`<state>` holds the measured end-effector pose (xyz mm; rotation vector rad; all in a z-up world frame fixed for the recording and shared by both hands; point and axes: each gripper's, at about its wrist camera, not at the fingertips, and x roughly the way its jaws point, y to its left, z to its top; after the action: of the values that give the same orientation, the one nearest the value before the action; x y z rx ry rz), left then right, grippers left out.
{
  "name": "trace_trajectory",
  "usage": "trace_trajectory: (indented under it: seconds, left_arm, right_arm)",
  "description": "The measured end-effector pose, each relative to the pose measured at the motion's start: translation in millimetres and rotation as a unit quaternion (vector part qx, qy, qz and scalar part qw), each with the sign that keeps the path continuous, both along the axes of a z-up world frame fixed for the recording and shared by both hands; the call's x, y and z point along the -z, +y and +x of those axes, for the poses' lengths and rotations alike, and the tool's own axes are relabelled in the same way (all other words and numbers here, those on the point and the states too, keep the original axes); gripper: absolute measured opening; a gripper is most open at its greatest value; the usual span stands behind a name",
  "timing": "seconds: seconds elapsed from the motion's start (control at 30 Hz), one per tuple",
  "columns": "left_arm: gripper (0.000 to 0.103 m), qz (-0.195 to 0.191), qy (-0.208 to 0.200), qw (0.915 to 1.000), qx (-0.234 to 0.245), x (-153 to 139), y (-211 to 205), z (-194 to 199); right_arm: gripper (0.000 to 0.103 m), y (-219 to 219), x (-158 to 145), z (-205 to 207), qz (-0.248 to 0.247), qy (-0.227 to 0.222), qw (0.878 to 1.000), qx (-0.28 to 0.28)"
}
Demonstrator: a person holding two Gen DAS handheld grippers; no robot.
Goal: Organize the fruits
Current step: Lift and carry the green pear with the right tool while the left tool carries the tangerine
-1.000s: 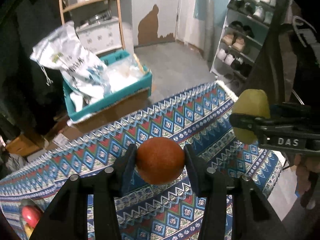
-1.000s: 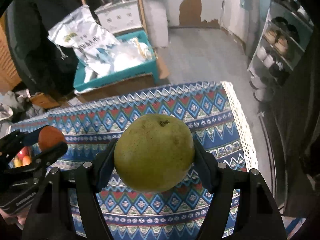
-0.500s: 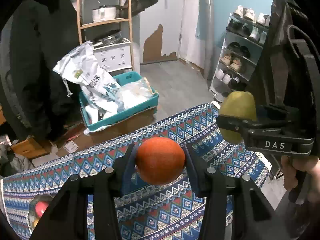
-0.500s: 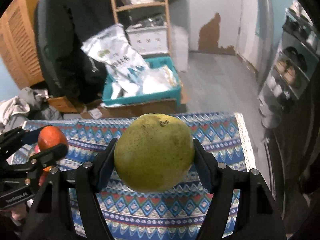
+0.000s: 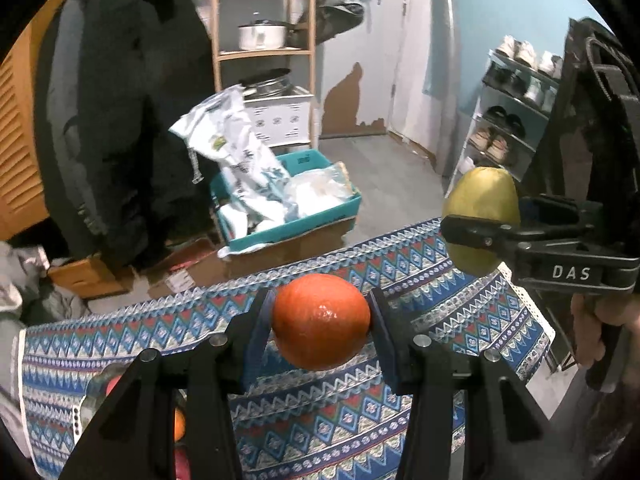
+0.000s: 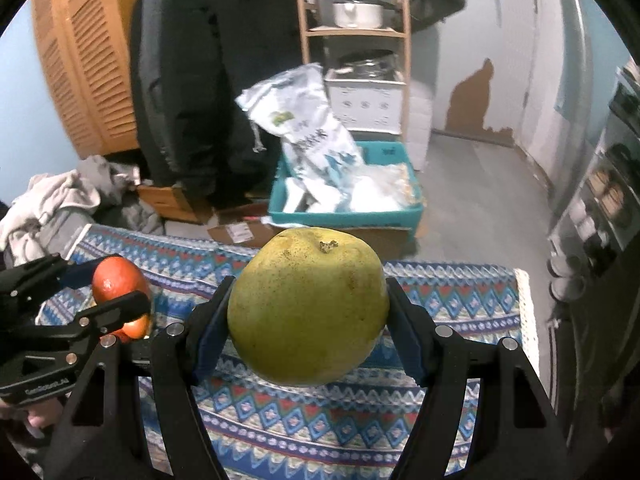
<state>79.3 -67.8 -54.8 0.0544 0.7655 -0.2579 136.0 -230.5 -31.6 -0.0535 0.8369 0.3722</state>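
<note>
**Both grippers loaded, fruit held above the patterned cloth**

In your left wrist view, a shallow bowl (image 5: 94, 388) peeks out at 8 o'clock behind the left finger, with a red fruit and a small orange fruit (image 5: 179, 424) partly hidden in it; what more it holds you cannot tell. Your left gripper (image 5: 321, 322) is clenched on the round, glossy orange fruit (image 5: 321, 322), both blue-padded fingers (image 5: 256, 330) pressed against its sides; the fruit hangs clear above the blue, red and white zigzag-patterned tablecloth (image 5: 400, 264). Beyond the cloth's far edge, at 12 o'clock, a teal plastic bin (image 5: 320, 222) full of white bags sits on a cardboard box on the floor; at 3 o'clock your right gripper (image 5: 480, 220) grips the large yellow-green fruit (image 5: 480, 200), level with the cloth's right end.

In your right wrist view, the left gripper (image 6: 120, 300) shows at 9 o'clock with the orange fruit (image 6: 116, 280) pinched in it; your right gripper (image 6: 308, 312) at centre is closed on the yellow-green fruit (image 6: 308, 312), stem scar tilted up and away from you, fingers (image 6: 206, 336) pressed to both flanks; the tablecloth (image 6: 460, 300) lies below it; a shoe rack (image 6: 608, 184) stands at 3 o'clock.
</note>
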Motion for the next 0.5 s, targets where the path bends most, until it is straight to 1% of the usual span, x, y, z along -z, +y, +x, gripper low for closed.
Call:
trace_trajectory:
  seconds: [0.27, 0.5]
  left_arm:
    - [0.048, -0.002, 0.006, 0.9991, -0.042, 6, 52, -11]
    - [0.048, -0.004, 0.014, 0.9959, -0.089, 16, 104, -22]
  right_arm:
    - [0.072, 47, 0, 5, 0.013, 0.009, 0.999, -0.044]
    - [0.072, 94, 4, 13, 0.021, 0.022, 0.996, -0.083]
